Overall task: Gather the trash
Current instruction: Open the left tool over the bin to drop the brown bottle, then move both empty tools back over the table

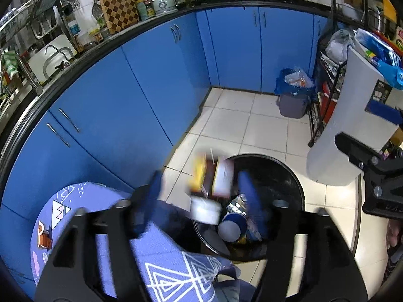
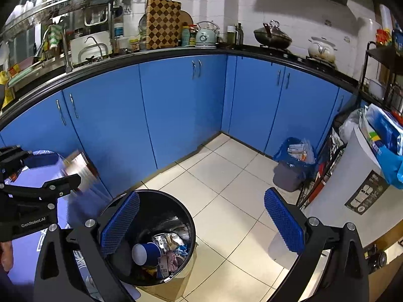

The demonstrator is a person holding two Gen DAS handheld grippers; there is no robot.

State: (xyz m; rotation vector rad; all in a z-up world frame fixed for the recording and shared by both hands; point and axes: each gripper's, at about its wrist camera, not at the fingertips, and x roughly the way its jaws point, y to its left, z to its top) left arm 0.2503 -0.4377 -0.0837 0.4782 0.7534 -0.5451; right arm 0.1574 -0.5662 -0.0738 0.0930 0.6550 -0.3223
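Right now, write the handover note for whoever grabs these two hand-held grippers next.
Left hand-held gripper: jaws wide apart, holding nothing. A blurred box-like piece of trash and a white tub sit between its fingers without touching the pads, apparently dropping toward the black bin.
Right hand-held gripper: open and empty, above the floor beside the bin.
Already in the bin: a blue cup and foil wrappers.
Left to do: confirm the drop landed inside, then look for more trash; none is clearly visible on the purple tablecloth.
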